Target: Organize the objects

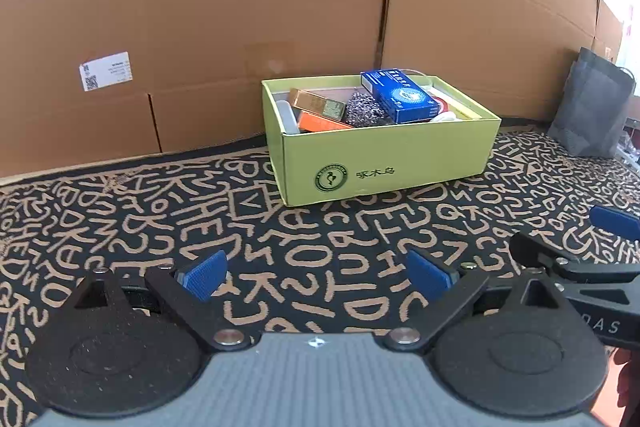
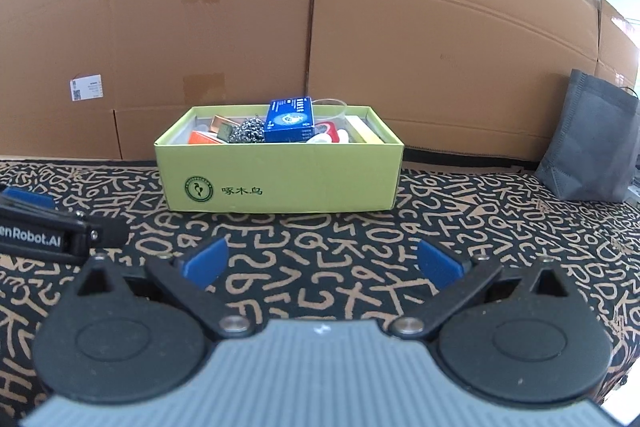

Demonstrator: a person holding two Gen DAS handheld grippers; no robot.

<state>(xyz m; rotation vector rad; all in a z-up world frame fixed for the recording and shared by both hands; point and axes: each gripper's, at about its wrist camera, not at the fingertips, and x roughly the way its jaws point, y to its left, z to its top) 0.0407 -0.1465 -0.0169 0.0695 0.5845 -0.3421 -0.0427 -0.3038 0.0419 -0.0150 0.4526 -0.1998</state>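
I see left gripper (image 1: pixel 316 277) near, fingers apart, empty | right gripper (image 2: pixel 320 265) likewise apart, empty | green box (image 2: pixel 280 175) far on patterned cloth (image 2: pixel 320 239), holding blue carton (image 2: pixel 289 119), steel scourer (image 2: pixel 250 133) | grey bag (image 2: pixel 592 143) far right.

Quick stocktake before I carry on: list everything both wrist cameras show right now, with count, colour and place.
green box: 1, lime green, on the cloth before the cardboard wall, open-topped
blue carton: 1, blue, in the box, propped on other items
steel scourer: 1, silvery grey, in the box, left of the blue carton
gold carton: 1, gold-brown, in the box, left part
orange item: 1, orange, in the box under the gold carton
patterned cloth: 1, black with tan letters, covering the surface
cardboard wall: brown, behind the box
grey bag: 1, grey, far right
left gripper: open, empty, above the cloth
right gripper: open, empty, above the cloth
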